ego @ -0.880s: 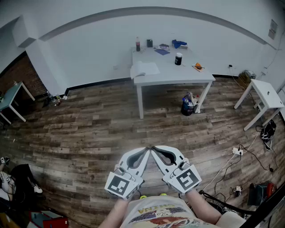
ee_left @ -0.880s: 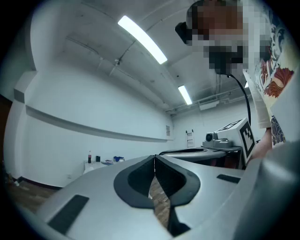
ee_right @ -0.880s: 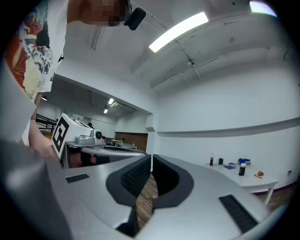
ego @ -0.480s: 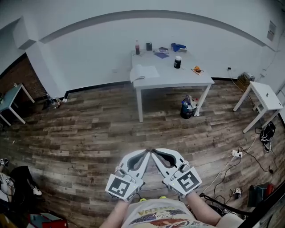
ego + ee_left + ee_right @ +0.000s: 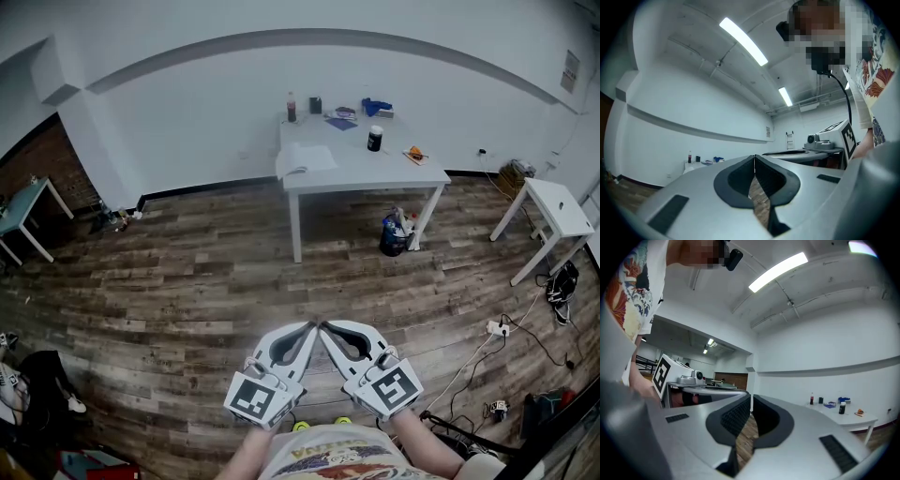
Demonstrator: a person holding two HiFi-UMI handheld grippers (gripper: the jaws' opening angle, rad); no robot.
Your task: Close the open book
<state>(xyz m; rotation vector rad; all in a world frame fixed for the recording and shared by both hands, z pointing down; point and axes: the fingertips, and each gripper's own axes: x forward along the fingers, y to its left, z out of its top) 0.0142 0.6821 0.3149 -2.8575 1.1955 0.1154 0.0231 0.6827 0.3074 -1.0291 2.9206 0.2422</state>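
Observation:
The open book (image 5: 305,158) lies with its white pages up at the front left corner of the white table (image 5: 375,167), far across the room. I hold both grippers close to my body over the wooden floor, well short of the table. The left gripper (image 5: 310,326) is shut with nothing in it, and the left gripper view shows its jaws (image 5: 754,157) meeting at the tip. The right gripper (image 5: 325,326) is also shut and empty, its jaws (image 5: 751,397) closed to a thin slit. The two gripper tips nearly touch each other.
On the table stand a bottle (image 5: 291,105), a black cup (image 5: 375,139), blue items (image 5: 377,94) and a small orange thing (image 5: 414,153). A bag (image 5: 394,229) sits under it. A small white table (image 5: 553,206) and floor cables (image 5: 497,328) are at the right.
The head view has shifted slightly. Both grippers stay shut and tip to tip in front of my body.

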